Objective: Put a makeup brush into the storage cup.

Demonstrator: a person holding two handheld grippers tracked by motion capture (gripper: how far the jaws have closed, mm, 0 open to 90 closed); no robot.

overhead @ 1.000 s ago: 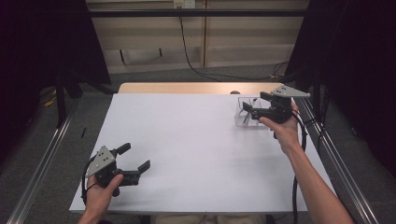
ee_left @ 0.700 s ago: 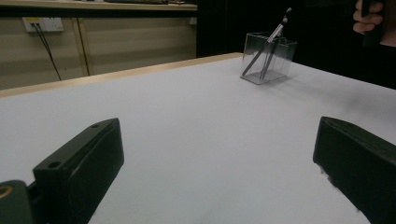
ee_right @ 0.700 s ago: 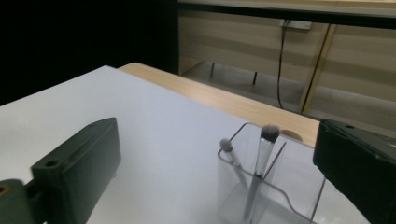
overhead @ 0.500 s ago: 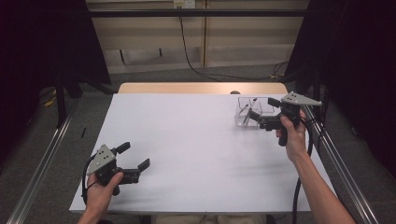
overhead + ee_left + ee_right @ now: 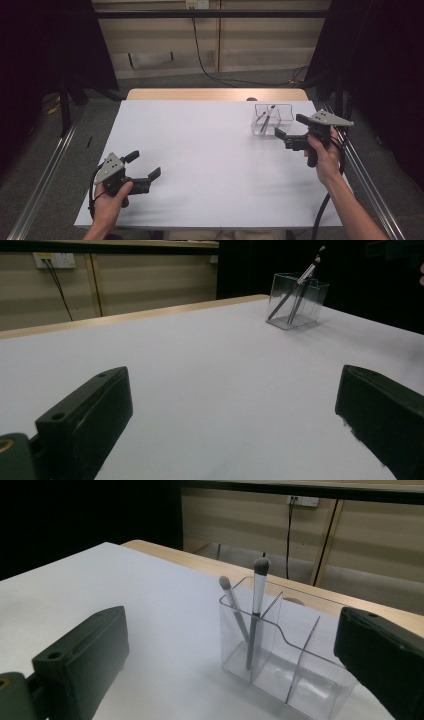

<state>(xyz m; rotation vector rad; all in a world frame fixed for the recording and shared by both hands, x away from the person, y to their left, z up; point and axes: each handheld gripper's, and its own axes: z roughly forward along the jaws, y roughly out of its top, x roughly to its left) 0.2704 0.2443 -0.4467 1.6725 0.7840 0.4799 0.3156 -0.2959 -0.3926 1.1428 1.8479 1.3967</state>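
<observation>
Near the far right corner of the bench [image 5: 200, 150]: clear organizer [image 5: 272, 120], standing upright on the white top, split by thin walls into compartments. Two makeup brushes [image 5: 255, 615] in one end compartment, bristles up, handles leaning against the rim; the other compartments bare, as far as the right gripper view shows.

Just beside the organizer, toward the right edge: right gripper [image 5: 286, 129], held above the surface in the person's right hand [image 5: 325, 157], grey three-cornered plate on top, cable trailing back along the forearm. Jaws spread wide, nothing between them; in the right gripper view, standing to either side of the organizer with clear space all round it, not touching.

Close to the near left corner: left gripper [image 5: 143, 164], gripped by the left hand [image 5: 112, 197], low over the white top, pointed toward the middle of the bench. Jaws likewise wide apart and holding nothing; bare white surface between them in the left gripper view, with the organizer [image 5: 296, 301] well apart at the far side and the brush handles slanting up out of it.

Along the far edge: a strip of bare wood beyond the white covering. Beyond that, a pale wall with a black cable [image 5: 200, 50] hanging down from a socket.
</observation>
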